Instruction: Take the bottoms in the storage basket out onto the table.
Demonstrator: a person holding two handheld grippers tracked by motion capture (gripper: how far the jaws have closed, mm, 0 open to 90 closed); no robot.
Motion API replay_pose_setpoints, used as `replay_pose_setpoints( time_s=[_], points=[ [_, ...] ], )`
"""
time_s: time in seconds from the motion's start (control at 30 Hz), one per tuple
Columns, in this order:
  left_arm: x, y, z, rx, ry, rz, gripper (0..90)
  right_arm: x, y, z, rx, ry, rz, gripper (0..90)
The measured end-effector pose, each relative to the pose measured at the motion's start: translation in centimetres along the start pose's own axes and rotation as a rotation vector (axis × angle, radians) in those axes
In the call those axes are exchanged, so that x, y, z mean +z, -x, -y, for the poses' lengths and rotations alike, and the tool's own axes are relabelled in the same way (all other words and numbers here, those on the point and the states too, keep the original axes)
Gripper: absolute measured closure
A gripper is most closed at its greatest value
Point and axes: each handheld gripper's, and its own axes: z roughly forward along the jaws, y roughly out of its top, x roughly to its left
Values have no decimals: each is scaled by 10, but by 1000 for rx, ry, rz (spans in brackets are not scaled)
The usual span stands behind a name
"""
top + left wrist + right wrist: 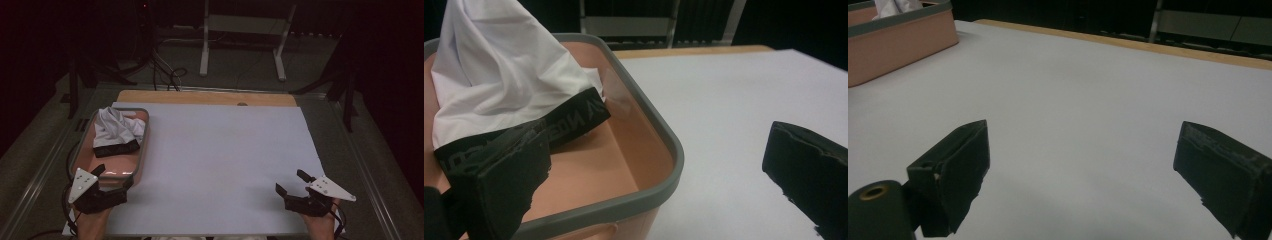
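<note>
A pink bin with a grey rim [145,140] stands at the left of the table and holds a crumpled white garment [115,127] with a black waistband. My left gripper [114,175] is open at the bin's near right corner, one jaw over the inside and one outside. In the left gripper view the garment [504,70] rises just behind the left jaw, inside the bin [646,102], and nothing sits between the jaws of the left gripper [659,142]. My right gripper [290,181] is open and empty over the white sheet at the near right, and the right gripper [1085,142] points toward the bin [898,45].
A white sheet [225,150] covers most of the wooden table, whose bare far edge [200,97] shows behind it. Beyond the table a grey metal stand [245,25] and loose cables [165,70] lie on the floor in a dark room.
</note>
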Motion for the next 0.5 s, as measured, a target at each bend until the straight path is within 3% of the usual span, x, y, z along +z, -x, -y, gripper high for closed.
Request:
replay_pose_setpoints(
  time_s=[0.5],
  points=[
    [-6,3,-1,9,14,-38,2,9,3,-1,8,-3,0,82]
  ],
)
